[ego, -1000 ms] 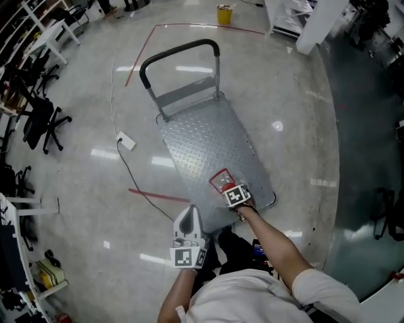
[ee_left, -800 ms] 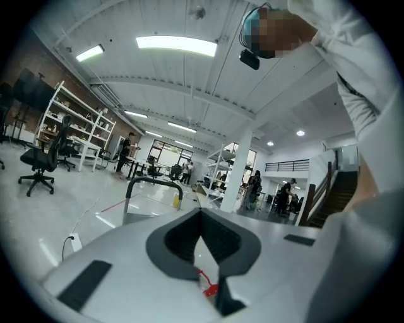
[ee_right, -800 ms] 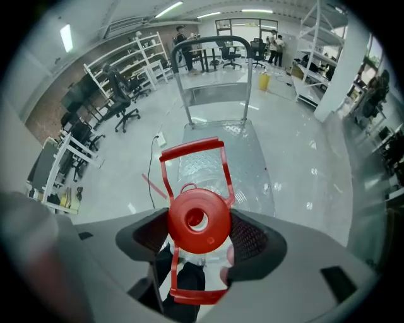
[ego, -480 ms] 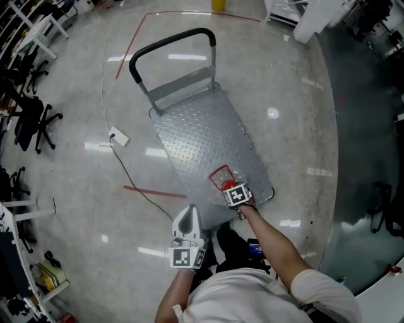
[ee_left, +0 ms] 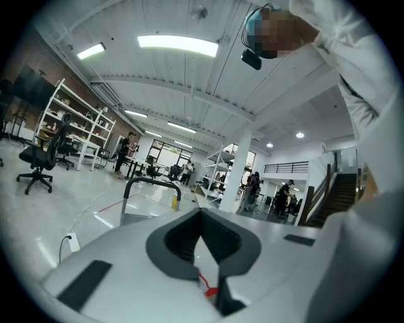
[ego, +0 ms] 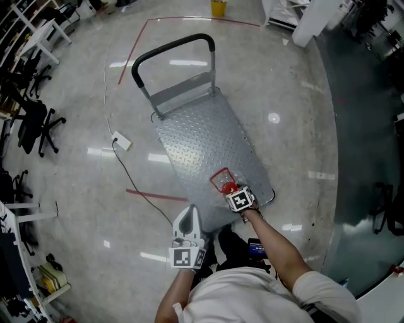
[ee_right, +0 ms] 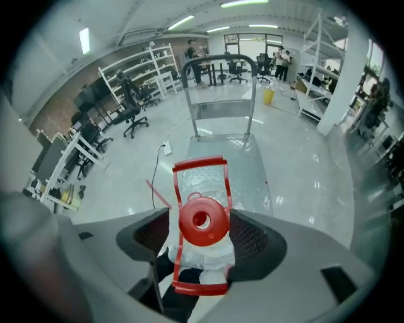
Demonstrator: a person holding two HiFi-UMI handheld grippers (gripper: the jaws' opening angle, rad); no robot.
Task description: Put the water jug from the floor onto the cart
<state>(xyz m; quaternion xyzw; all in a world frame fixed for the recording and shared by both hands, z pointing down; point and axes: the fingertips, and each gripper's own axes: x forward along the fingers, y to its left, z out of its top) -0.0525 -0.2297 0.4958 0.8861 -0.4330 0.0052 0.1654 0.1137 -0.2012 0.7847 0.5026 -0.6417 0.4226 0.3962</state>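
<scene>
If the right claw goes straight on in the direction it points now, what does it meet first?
The right claw is closed on the water jug. Straight ahead lies the deck of the cart, so the jug would probably touch that first; the depth is unclear.

The water jug (ego: 222,182) was over the cart's (ego: 202,135) near end, between the right gripper's (ego: 232,190) jaws. The left gripper (ego: 187,222) hung off the cart's near left corner. A power strip (ego: 123,142) lay left of the cart, a bin (ego: 218,8) beyond its handle (ego: 173,47)
</scene>
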